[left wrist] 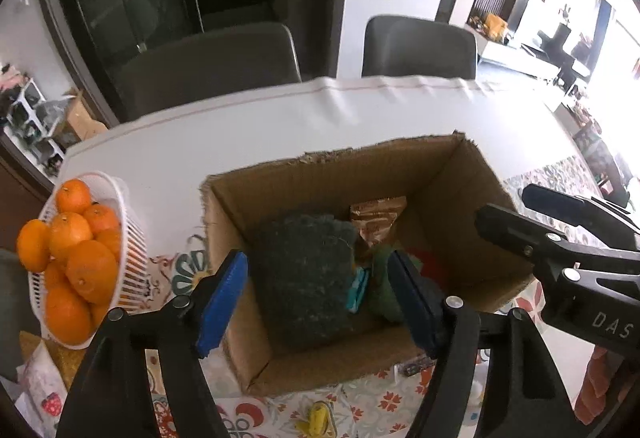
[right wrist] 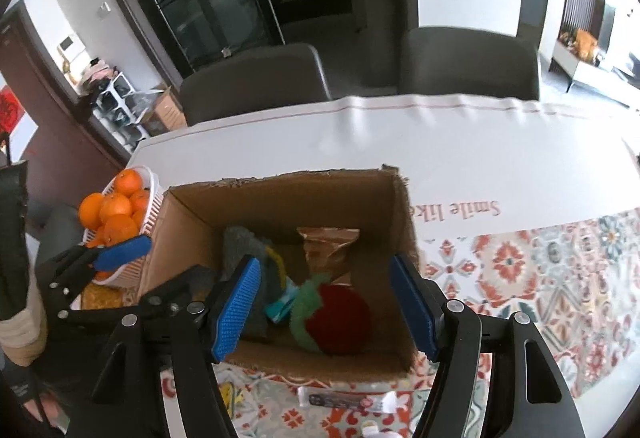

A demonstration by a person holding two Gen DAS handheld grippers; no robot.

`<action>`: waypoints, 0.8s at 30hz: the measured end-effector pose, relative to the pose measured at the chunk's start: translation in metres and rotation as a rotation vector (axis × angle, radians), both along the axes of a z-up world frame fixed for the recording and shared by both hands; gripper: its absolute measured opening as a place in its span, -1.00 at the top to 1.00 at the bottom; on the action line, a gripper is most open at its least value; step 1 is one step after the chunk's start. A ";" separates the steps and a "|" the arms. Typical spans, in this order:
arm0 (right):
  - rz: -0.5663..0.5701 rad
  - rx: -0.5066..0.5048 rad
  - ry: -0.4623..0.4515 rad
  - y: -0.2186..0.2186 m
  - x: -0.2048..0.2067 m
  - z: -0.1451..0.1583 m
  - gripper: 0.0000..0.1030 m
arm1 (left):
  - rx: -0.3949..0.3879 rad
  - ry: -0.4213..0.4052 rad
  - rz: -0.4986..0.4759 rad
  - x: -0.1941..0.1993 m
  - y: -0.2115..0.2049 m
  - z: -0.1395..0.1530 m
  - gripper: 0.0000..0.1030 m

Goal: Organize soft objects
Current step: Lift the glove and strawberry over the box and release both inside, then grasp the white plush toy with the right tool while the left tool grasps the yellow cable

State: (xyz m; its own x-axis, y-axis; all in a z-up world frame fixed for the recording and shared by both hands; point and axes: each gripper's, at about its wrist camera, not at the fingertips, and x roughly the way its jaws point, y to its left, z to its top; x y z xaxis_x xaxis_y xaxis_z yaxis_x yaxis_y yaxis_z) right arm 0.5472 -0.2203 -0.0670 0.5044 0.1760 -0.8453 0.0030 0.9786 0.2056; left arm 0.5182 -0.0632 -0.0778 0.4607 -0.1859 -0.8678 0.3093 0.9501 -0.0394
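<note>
Two claws hang over the cardboard box [left wrist: 448, 174] at frame centre, both released and empty. Left claw [left wrist: 320, 298] frames the dark grey cloth [left wrist: 304, 270], its long axis running up-frame. Right claw [right wrist: 324, 302] frames the red-and-green plush [right wrist: 332, 314] lying at the box's lower right. Each soft item sits directly below its nearer claw.
</note>
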 end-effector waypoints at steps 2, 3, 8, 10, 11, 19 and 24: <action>-0.006 -0.010 -0.012 -0.001 -0.006 0.007 -0.33 | 0.006 -0.019 0.008 -0.006 0.002 0.006 -0.40; -0.008 -0.015 -0.019 0.000 -0.009 0.010 -0.33 | 0.010 -0.030 0.012 -0.011 0.004 0.009 -0.41; -0.024 -0.056 -0.038 0.001 -0.029 0.021 -0.33 | 0.004 -0.072 0.036 -0.037 0.012 0.023 -0.43; -0.029 -0.062 -0.037 0.002 -0.037 0.023 -0.33 | 0.008 -0.075 0.041 -0.049 0.016 0.025 -0.45; -0.030 -0.065 -0.036 0.003 -0.042 0.023 -0.35 | 0.007 -0.073 0.039 -0.052 0.016 0.026 -0.45; -0.014 -0.114 0.023 0.006 -0.075 0.014 -0.39 | 0.058 -0.096 0.042 -0.094 0.023 0.025 -0.69; 0.004 -0.140 0.076 0.007 -0.097 -0.001 -0.40 | 0.095 -0.068 0.004 -0.112 0.019 0.011 -0.70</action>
